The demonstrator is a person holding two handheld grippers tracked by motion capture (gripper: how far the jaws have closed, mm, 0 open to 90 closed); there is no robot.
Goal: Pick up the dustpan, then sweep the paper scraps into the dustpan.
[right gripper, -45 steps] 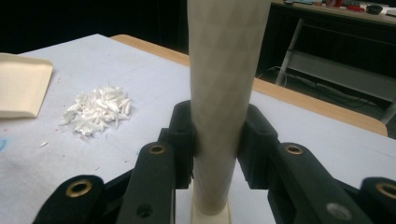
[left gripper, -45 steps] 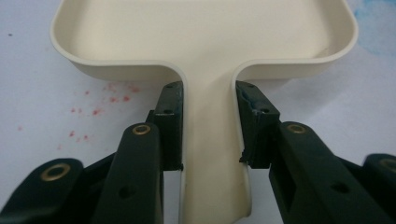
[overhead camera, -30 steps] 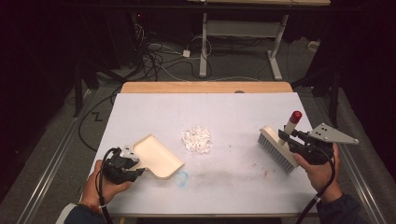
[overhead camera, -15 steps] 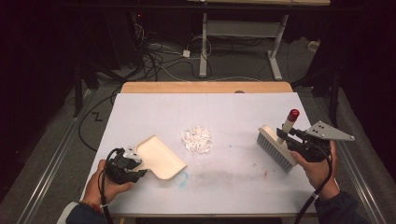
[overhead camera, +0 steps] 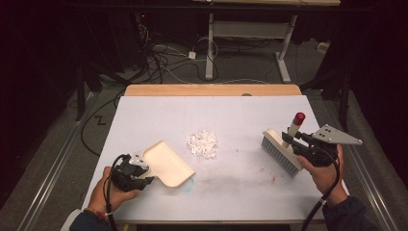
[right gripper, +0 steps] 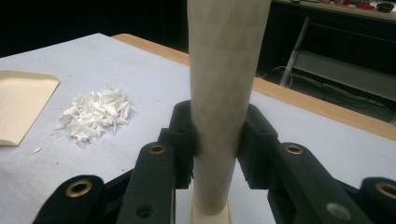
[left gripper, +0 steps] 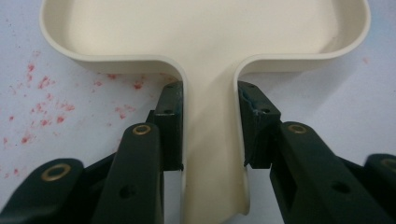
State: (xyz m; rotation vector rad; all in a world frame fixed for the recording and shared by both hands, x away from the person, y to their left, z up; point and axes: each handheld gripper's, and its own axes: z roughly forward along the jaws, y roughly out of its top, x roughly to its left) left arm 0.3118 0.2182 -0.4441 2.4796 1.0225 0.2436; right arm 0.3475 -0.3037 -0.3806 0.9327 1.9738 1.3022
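Left gripper (left gripper: 208, 135), jaws clamped on either side of the dustpan (left gripper: 205, 42) handle, pan lying flat on the table (overhead camera: 240, 115) ahead of the jaws. Right gripper (right gripper: 217, 140), jaws closed on the brush (overhead camera: 281, 149) handle, which stands upright between them; scraps (right gripper: 93, 114) lie ahead and left of these jaws

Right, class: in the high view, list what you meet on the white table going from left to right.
Left claw → cream dustpan → pile of white shreds → brush → right claw
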